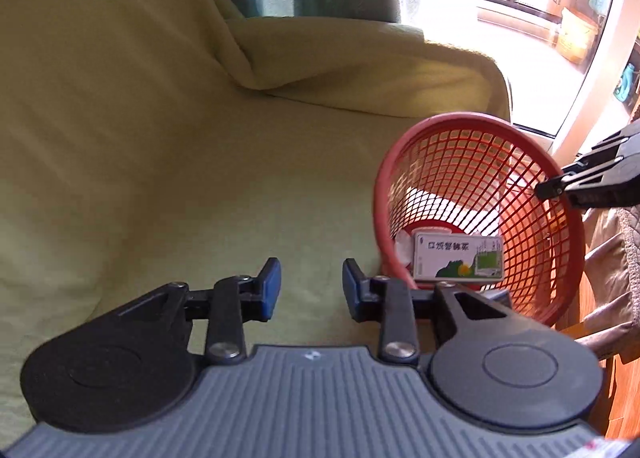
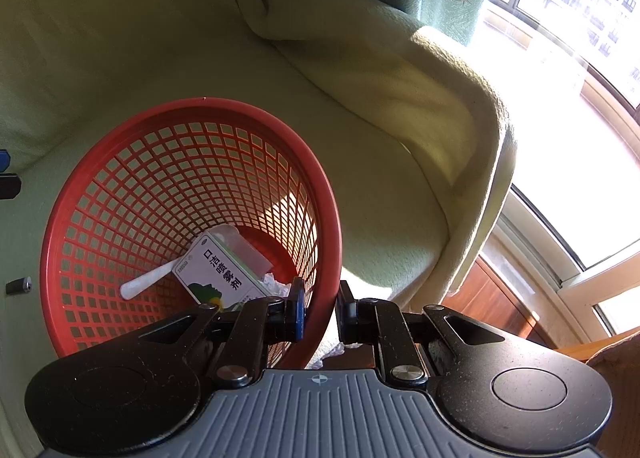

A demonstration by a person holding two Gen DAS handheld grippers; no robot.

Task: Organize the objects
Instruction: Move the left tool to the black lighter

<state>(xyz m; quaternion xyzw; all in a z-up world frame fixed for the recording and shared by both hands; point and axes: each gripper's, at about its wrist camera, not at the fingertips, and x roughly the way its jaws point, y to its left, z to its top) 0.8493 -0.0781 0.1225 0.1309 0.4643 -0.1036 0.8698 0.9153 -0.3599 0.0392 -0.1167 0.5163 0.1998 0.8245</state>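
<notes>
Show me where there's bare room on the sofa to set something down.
Free: the wide stretch of yellow sofa cover ahead of the open left gripper, bordered by the backrest fold and the red basket. Crowded: the basket's bottom, holding a box, a white stick and crumpled paper; the right gripper straddles its rim.

Red mesh basket (image 2: 132, 194) tilted, holding white-green box (image 2: 222, 272), white spoon (image 2: 146, 281)

We see our right gripper (image 2: 320, 312) with its jaws set either side of the near rim of the red mesh basket (image 2: 100, 186), one inside, one outside. The basket tilts on a yellow-green blanket (image 2: 380, 186). Inside lie a white and green box (image 2: 222, 272), a white spoon-like stick (image 2: 146, 282) and crumpled white paper (image 2: 276, 284).
</notes>
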